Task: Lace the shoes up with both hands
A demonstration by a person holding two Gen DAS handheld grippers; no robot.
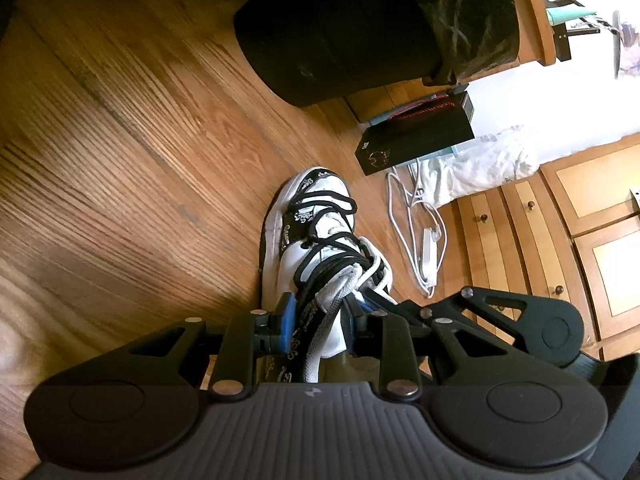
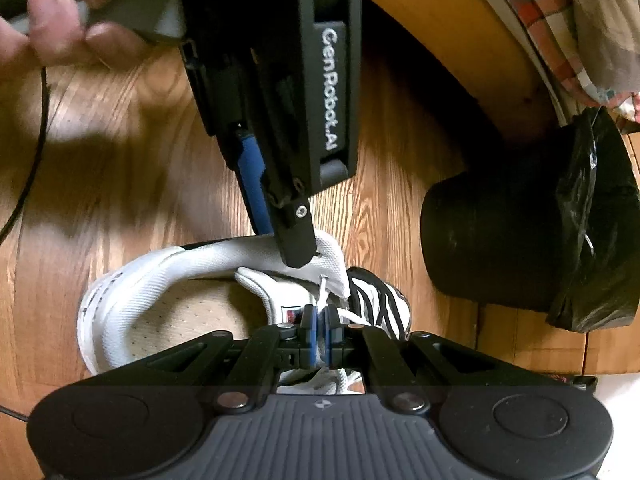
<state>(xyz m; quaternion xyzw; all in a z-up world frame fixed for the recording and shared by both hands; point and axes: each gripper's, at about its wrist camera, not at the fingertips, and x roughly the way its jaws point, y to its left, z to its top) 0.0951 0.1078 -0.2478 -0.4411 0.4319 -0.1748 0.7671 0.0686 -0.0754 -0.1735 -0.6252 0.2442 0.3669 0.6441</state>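
A white sneaker (image 1: 296,264) with black laces over its toe lies on the wooden floor. My left gripper (image 1: 322,316) is shut on the shoe's collar wall (image 2: 328,252), blue pads on either side of it. In the right wrist view the left gripper (image 2: 280,236) comes down from above onto that collar. My right gripper (image 2: 320,332) is shut on a white lace (image 2: 321,292) just above the shoe's tongue. The lace's tip sticks up past the pads, near an eyelet. The right gripper (image 1: 376,304) also shows in the left wrist view, tight against the laces.
A black bin with a black bag (image 1: 360,32) stands beyond the toe. A black box (image 1: 416,140), a white cable with a charger (image 1: 420,232) and wooden drawers (image 1: 560,220) lie right. A hand (image 2: 60,28) holds the left gripper; a thin black cable (image 2: 24,160) trails left.
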